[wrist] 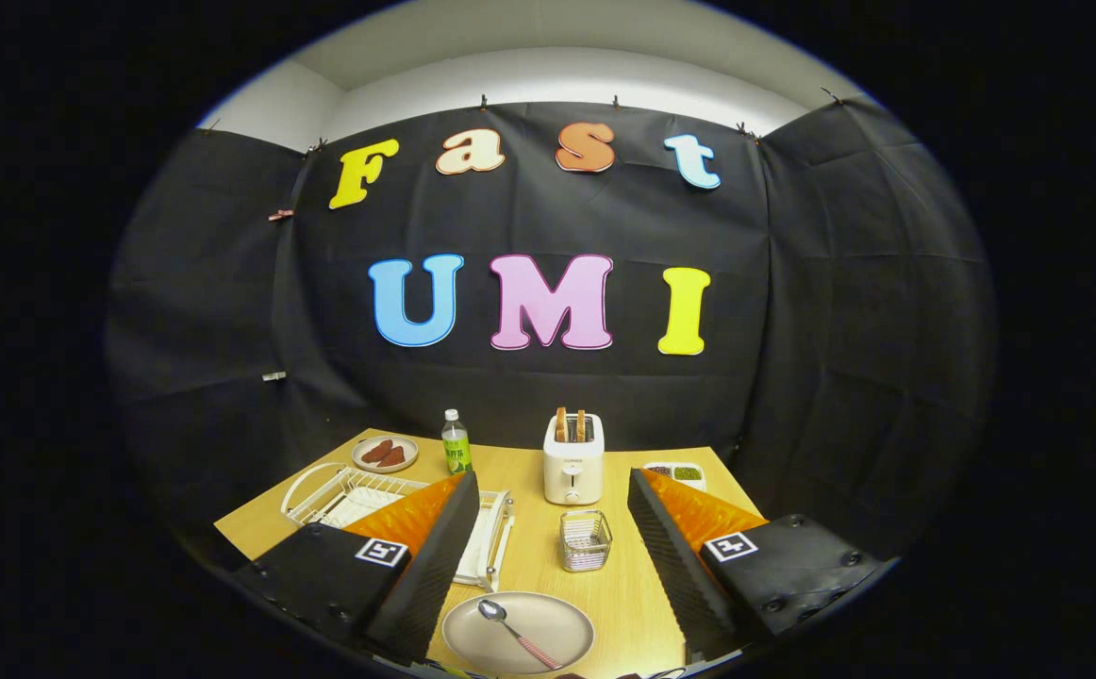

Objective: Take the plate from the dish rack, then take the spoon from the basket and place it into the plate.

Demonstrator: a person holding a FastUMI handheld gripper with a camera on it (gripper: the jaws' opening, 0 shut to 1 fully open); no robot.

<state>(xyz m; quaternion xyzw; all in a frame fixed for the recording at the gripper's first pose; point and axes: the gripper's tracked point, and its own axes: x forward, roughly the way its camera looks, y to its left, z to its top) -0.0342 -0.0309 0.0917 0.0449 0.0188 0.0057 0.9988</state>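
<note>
The gripper (548,556) is hanging wide open, gripping nothing. Between its fingers, low in the frame, the spoon (517,634) is lying in the plate (562,618) on the bench (529,556). The wire basket (586,540) is sitting behind it; the dish rack (340,495) is standing left.

Table (529,566) smooth wood – basket (586,540) wire metal – spoon (492,611) bowl glossy metal.
</note>
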